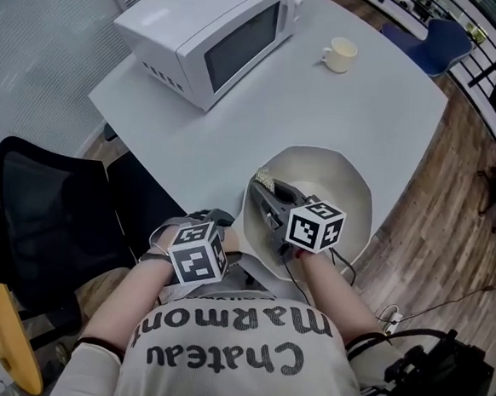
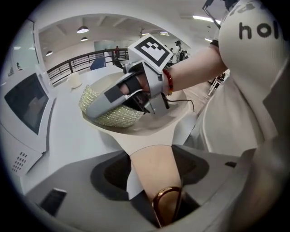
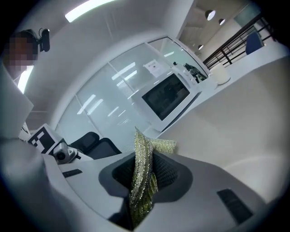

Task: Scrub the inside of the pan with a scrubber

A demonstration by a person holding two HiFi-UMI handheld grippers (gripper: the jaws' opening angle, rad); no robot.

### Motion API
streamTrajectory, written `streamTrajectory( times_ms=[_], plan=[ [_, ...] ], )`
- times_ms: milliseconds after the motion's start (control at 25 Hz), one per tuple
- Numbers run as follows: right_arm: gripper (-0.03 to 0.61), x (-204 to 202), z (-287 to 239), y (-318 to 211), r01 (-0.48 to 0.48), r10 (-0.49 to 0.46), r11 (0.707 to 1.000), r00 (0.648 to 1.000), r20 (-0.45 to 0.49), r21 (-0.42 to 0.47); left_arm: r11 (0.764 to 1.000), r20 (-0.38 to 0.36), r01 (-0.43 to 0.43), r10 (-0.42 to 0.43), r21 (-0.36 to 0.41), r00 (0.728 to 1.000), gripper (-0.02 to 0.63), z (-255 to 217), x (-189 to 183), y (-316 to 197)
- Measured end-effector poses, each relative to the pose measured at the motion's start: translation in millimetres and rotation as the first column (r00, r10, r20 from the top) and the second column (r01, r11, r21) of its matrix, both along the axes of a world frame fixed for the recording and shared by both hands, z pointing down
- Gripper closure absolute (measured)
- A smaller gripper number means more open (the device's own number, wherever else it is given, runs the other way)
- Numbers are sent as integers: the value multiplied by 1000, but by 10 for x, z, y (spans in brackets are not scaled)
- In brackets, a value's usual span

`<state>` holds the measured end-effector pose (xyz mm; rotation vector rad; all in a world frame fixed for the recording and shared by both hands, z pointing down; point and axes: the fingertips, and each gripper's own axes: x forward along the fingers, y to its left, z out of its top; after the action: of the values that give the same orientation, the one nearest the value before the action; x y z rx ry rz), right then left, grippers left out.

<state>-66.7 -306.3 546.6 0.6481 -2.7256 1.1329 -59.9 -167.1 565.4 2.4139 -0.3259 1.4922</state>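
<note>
My right claw (image 3: 144, 181) was clamped shut on a crumpled, gold-green metallic mesh scrubber (image 2: 115, 118); the mesh stood folded upright between the two grey jaws, with one corner poking out past their tips; that claw reached down into the cream-white, deep round pan (image 1: 339, 179), on the side nearest me, and the scrubber lay low against the inner wall there, though I could not tell how firmly it pressed. The pan sat at the near edge of the pale grey table (image 1: 323, 113), partly overhanging it. My left claw (image 2: 156, 170) pointed steeply down and was closed partway on the pan's tapering beige handle (image 2: 154, 167); the dark pads sat against the handle's sides, and a copper-coloured metal ring (image 2: 165, 206) at its end lay deep between the jaws. Farther back on the table stood a white box-shaped microwave oven (image 1: 209, 36) and a small cream mug (image 1: 339, 55), well apart from the pan; a black office chair (image 1: 42, 211) stood to my left, beside the table.
</note>
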Motion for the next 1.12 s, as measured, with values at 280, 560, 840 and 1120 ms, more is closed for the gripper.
streamTrajectory(
  times_ms=[280,560,840,1120],
  plan=[
    [509,114,22,-423,-168,168,986,986,2,-19,1000,5,-17,17,-1,1000,328,10,-65,-56],
    [509,395,105,-813,-341,339,939,939,-56,-36,1000,-15,-19,19,-8,1000,325,5,-84,-53],
    [509,516,132,-904,-400,393,916,912,-120,-33,1000,-11,-13,13,6,1000,324,12,-77,-27],
    [511,919,232,-1060,-578,566,795,816,-114,-187,1000,-12,-5,5,0,1000,322,17,-80,-42]
  ],
)
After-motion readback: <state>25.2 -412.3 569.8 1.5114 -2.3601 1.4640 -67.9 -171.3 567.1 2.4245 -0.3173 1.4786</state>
